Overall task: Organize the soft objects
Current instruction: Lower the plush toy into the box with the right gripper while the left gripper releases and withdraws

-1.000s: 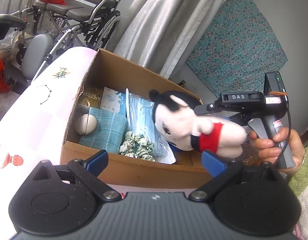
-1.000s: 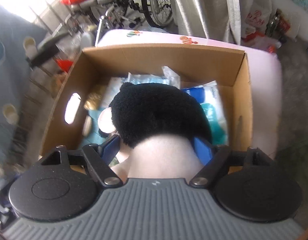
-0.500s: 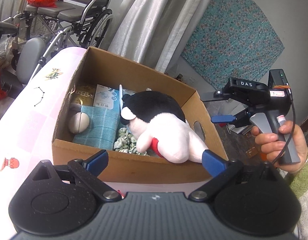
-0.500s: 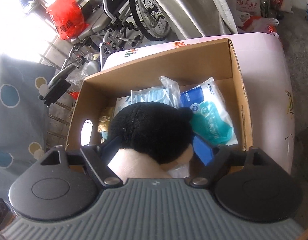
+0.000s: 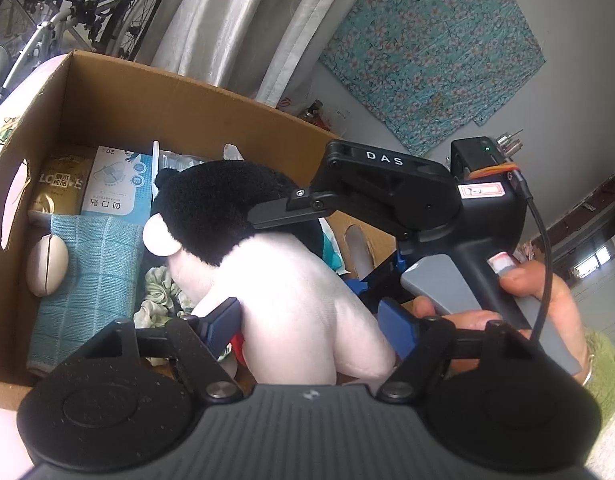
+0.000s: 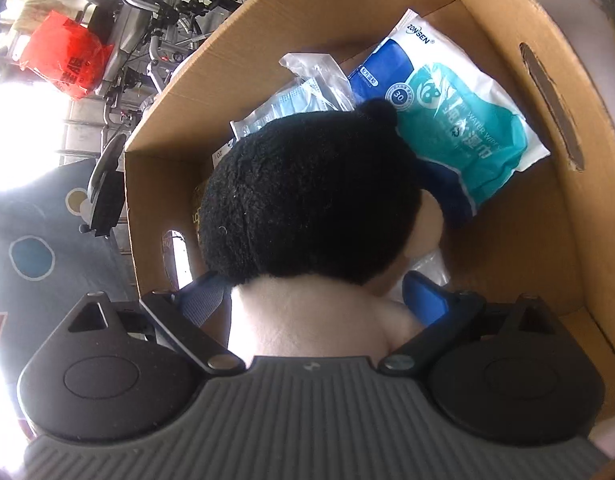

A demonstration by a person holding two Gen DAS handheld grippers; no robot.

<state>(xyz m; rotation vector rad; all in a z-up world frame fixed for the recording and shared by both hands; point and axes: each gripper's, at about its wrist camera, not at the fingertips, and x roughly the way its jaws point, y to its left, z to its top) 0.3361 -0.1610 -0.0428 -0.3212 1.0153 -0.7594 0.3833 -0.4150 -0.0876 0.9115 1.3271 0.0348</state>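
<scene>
I see the cardboard box (image 6: 507,240) walls close on every side of the one plush doll (image 6: 307,200), with bare floor only along its right wall. Inside I count one wipes pack (image 6: 459,128), one teal cloth (image 5: 87,264). My right hand-held gripper (image 6: 311,300) clamps the doll's neck; my left hand-held gripper (image 5: 311,324) straddles its body, spread wide.

1. The left wrist view looks forward over its own jaws into the cardboard box (image 5: 119,108) from close by, the curtain (image 5: 243,24) at 12 o'clock.
2. The right wrist view looks steeply down into the box (image 6: 519,248) from very near, the wheelchair (image 6: 155,32) at 11 o'clock.
3. Both views share the box interior and the plush doll (image 5: 235,216) (image 6: 307,196); the left view also takes in the right gripper (image 5: 371,280) at 3 o'clock.
</scene>
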